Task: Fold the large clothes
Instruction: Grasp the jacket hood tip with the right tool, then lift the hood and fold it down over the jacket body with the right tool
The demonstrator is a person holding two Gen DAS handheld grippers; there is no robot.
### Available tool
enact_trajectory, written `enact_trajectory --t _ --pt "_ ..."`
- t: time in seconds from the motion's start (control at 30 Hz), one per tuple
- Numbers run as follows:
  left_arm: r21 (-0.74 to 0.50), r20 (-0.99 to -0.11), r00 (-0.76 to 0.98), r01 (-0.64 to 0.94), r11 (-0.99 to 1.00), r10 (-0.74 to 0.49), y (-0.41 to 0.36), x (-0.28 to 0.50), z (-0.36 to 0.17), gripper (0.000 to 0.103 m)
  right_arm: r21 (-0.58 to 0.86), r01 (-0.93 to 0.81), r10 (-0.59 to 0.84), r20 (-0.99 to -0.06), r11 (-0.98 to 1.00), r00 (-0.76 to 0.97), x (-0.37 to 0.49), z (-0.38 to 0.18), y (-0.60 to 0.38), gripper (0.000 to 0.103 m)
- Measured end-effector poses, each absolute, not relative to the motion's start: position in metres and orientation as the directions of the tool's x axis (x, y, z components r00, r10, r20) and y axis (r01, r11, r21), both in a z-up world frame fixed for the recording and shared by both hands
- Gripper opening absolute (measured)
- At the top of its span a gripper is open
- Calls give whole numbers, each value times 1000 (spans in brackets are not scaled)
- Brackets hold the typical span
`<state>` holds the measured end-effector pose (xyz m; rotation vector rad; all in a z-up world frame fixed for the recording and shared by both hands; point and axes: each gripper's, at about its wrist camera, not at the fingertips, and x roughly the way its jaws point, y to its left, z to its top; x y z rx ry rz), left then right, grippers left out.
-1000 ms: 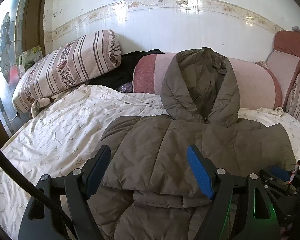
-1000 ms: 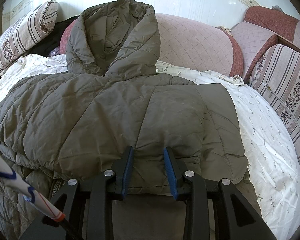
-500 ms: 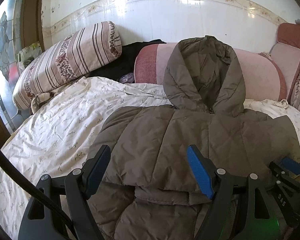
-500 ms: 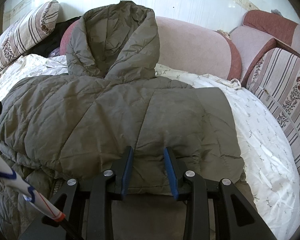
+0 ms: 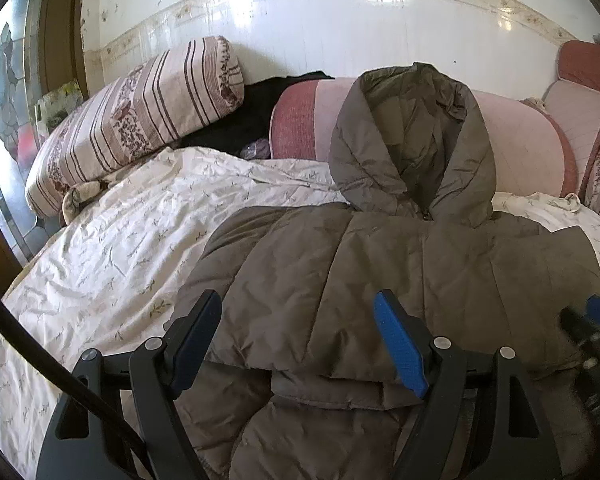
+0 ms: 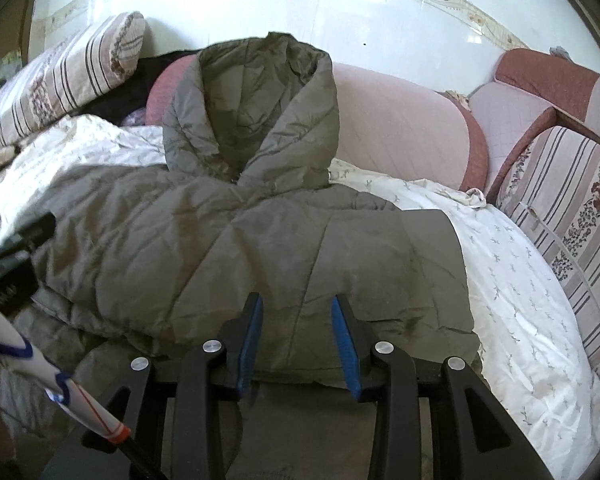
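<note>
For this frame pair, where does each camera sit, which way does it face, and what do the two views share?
Left wrist: rides the left gripper, facing over the folded jacket toward the striped pillow; its open fingers show, and the right gripper's tip at the right edge.
Right wrist: rides the right gripper, facing the jacket's right half; its fingers show, jaws opening, nothing pinched.
Shared: jacket, hood, pink bolster, bedsheet.

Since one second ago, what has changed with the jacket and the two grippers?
The right gripper has widened its jaws a little and drawn back slightly from the jacket; its jaws are opening, with the folded edge between them. The left gripper stayed wide open. The jacket kept its fold, its hood against the cushion.
</note>
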<state>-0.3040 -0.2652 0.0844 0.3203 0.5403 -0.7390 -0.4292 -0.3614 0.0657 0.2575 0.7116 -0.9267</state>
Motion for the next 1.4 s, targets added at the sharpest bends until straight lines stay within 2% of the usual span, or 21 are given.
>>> enact_trajectory --t 0.1,0.4,0.57,0.63,0.7,0.83,0.97,1.27,1.33,1.4 --pt "77 -585 597 714 695 -549 -264 -302 86 78 -37 813 -632 -650 581 423 -444 81 -365 39" --pt "60 -560 598 719 692 -573 -247 -303 105 78 137 799 -556 -650 586 519 -509 131 -353 40" --pt "49 -576 587 719 693 -569 -251 -297 106 78 168 753 -503 -651 636 569 -506 194 -361 40" --pt "46 -595 573 724 688 -563 -256 -294 102 78 172 740 -495 -644 650 584 -498 221 -373 44" --pt "41 -604 563 728 684 -563 -262 -290 98 78 183 738 -490 -641 650 591 -484 251 -396 52" --pt "42 -619 550 736 675 -561 -270 -287 91 78 178 745 -509 -627 643 589 -443 287 -455 54" --pt "39 -633 537 742 670 -557 -276 -281 84 78 186 766 -519 -636 615 571 -390 281 -522 54" --pt "66 -676 519 750 659 -523 -293 -268 59 78 118 822 -548 -692 557 471 -278 213 -654 54" --pt "72 -674 522 751 657 -523 -294 -268 58 78 100 835 -550 -709 541 442 -265 197 -671 49" --pt "81 -670 529 750 656 -521 -296 -268 57 78 72 845 -536 -743 530 400 -253 178 -686 14"
